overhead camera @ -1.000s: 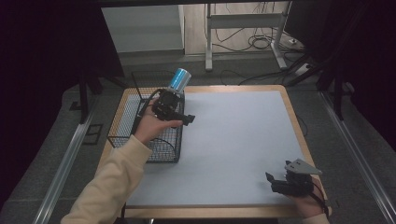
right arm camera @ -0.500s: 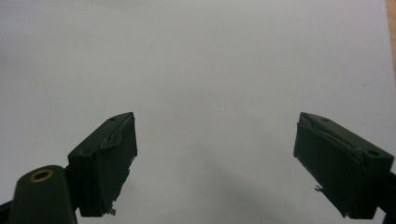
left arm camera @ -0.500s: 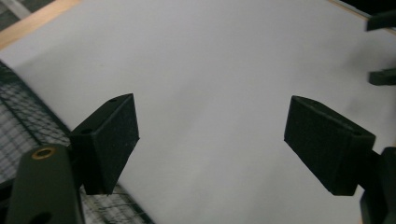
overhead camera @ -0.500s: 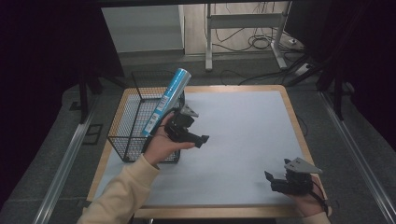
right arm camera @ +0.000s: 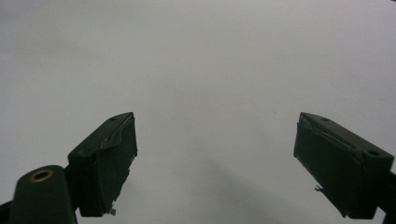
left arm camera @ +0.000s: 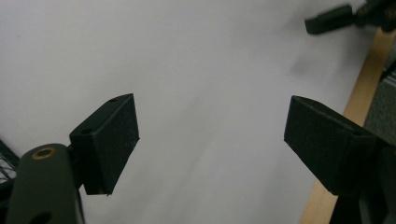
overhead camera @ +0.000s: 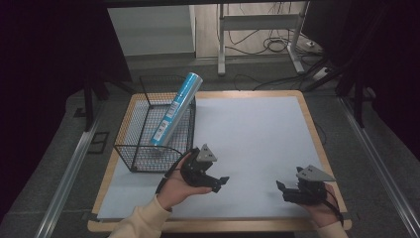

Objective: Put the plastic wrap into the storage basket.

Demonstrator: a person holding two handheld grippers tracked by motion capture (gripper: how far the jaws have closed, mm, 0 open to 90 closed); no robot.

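Blue-and-silver tube [overhead camera: 176,109] sits in the black wire basket [overhead camera: 130,157], upper left of the high view; lower end down inside on the basket floor, capped end poking out over the far right rim; long axis tilted, running from lower left up to upper right in frame.

Left gripper [overhead camera: 214,182] is low centre-left of the high view, just off the basket's near right corner, over the white table sheet [overhead camera: 257,134]; jaws released, wide apart, nothing between them; its own view [left arm camera: 210,140] shows bare sheet between the pads, with a sliver of basket wire at the lower-left edge.

Right gripper [overhead camera: 287,193] is at lower right, well apart from the basket; jaws also spread and empty; its own view [right arm camera: 215,154] looks at plain white sheet.

Relation that matters: tube lies up and left of the left gripper's jaws, which point away from it toward the right; left hand is clearly the nearer one. Judgement: tube looks deposited, basket holds nothing else that I can make out; any re-grasp would need the left gripper to swing back toward the basket and square its jaws across the tilted axis.
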